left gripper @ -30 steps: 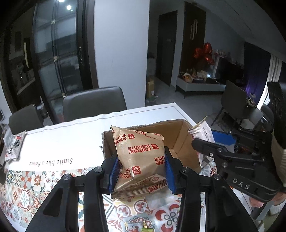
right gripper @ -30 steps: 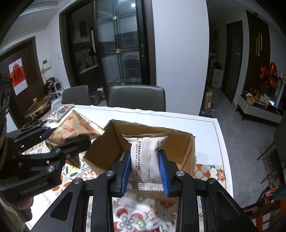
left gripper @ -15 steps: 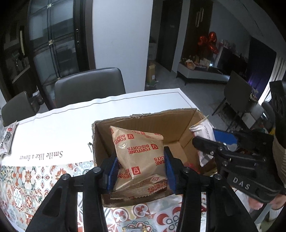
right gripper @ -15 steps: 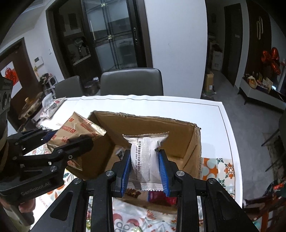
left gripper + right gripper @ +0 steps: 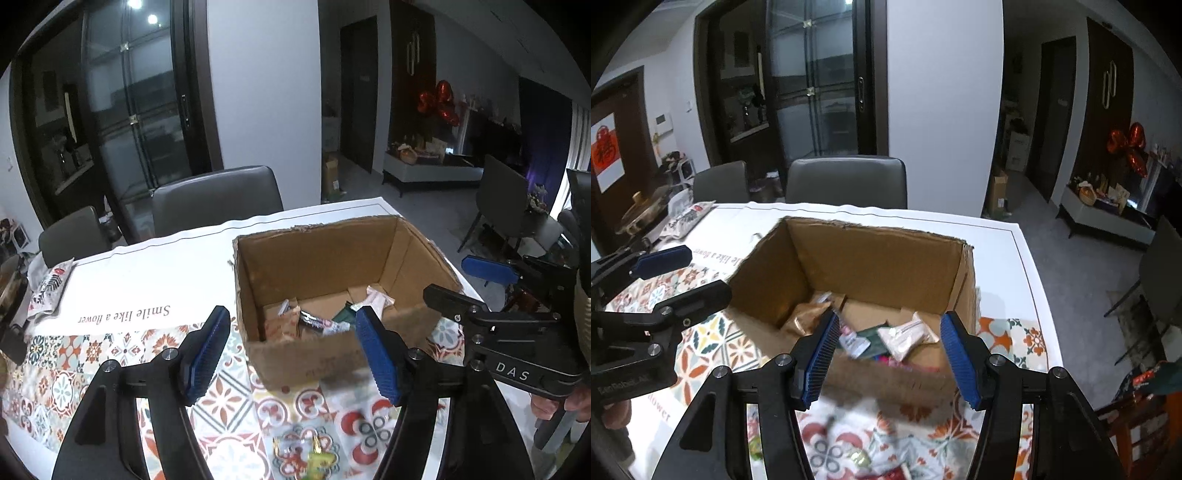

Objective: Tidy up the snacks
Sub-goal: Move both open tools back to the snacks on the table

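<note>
**Both jaws spreading above the open snack box**

The cardboard box [image 5: 332,295] sits on the surface [image 5: 155,280], on a patterned tile-print cloth [image 5: 74,373], its top open toward both cameras. Inside lies a loose heap of snacks: a brown biscuit packet [image 5: 809,317] against the left wall, a pale packet [image 5: 908,334] toward the right, and a few small dark and pink wrappers between them, too blurred to name.

The left hand-held gripper [image 5: 291,350] hangs over the box's near left corner, its blue pads wide and its jaws opening, with nothing between them. The right hand-held gripper [image 5: 886,354] hangs over the near edge, its jaws also opening and nothing gripped; the packets seen between its pads lie below, on the box floor.

Both tools point down into the box, which suits dropping items in rather than setting them down carefully. The open top and tall walls keep the loose packets together.

More wrapped snacks [image 5: 860,458] lie blurred on the cloth in front of the box, and a printed bag [image 5: 50,291] rests far left, so sorting looks unfinished.
</note>
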A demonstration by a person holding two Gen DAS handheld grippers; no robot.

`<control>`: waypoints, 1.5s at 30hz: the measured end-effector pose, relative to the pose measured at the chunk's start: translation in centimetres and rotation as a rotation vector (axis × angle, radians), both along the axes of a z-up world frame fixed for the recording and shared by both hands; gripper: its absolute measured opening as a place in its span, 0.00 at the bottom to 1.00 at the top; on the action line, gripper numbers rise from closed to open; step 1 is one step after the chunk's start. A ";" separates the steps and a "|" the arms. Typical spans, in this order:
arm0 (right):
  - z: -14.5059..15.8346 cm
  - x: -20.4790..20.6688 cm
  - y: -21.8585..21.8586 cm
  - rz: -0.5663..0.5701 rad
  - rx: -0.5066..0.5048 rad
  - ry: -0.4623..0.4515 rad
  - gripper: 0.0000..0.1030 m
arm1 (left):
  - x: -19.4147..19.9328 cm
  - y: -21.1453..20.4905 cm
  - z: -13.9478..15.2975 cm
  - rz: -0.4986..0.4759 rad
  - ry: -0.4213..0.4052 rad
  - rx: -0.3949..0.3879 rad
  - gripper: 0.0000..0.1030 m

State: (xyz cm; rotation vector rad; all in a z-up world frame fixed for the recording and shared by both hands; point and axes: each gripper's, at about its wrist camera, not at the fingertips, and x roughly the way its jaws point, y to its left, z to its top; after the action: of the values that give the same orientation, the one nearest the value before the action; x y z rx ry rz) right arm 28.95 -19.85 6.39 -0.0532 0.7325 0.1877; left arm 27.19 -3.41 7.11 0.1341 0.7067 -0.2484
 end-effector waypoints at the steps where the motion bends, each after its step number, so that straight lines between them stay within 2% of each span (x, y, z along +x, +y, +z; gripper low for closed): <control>1: 0.0 -0.6 0.1 0.002 0.004 -0.006 0.60 | -0.6 0.1 0.0 0.000 -0.002 0.000 0.68; 8: -0.4 -4.6 0.2 -0.012 0.018 -0.025 0.67 | -4.1 1.0 0.1 0.026 -0.058 0.009 0.69; 22: -3.0 -10.7 -0.4 -0.039 0.046 -0.021 0.67 | -10.3 1.6 -3.0 0.008 -0.025 -0.018 0.69; 28: -5.1 -12.5 -0.2 -0.046 0.090 0.040 0.67 | -12.2 1.7 -4.7 0.028 0.011 -0.037 0.69; 33: -7.2 -13.3 0.2 -0.047 0.083 0.087 0.67 | -12.8 2.1 -6.9 0.032 0.045 -0.030 0.69; 45: -12.3 -11.6 -0.4 -0.087 0.113 0.240 0.67 | -10.6 1.8 -11.6 0.046 0.182 -0.036 0.68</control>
State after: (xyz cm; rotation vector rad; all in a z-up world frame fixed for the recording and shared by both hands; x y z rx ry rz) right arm 17.34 -20.30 -5.93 0.1107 0.9598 0.1537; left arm 16.57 -1.65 -4.46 0.0615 0.8848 -0.2304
